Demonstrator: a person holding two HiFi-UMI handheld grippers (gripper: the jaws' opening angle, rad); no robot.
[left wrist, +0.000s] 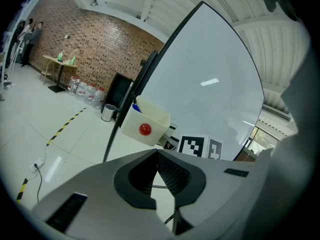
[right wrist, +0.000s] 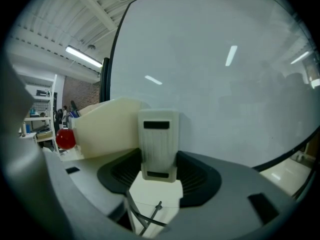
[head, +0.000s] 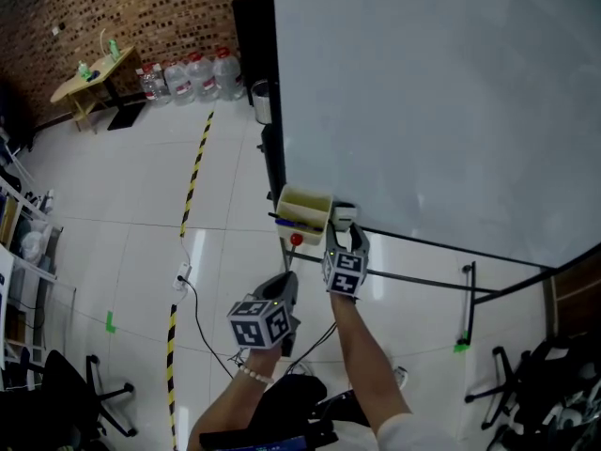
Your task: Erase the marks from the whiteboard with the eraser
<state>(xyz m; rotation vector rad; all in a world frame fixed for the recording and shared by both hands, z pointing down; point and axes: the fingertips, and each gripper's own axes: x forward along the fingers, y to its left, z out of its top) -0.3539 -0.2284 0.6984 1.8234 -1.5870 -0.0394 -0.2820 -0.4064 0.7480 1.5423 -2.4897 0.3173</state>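
The right tongs [right wrist: 159, 173] are clamping a white ribbed rectangular plastic eraser [right wrist: 159, 143] upright between their pads. They are holding it at the bottom edge of the large white whiteboard [head: 432, 92]. It is sitting just beside the cream open plastic box [head: 305, 205] that is hanging at the whiteboard's lower left corner, with a small red ball [head: 297, 240] on its front. The left tongs [left wrist: 158, 156] are pinching together on nothing, hovering below the whiteboard and apart from its surface. No marks are showing on the whiteboard in any view, so the wiping is looking finished. What is left is probably only parking the eraser, though faint marks may be escaping these cameras.
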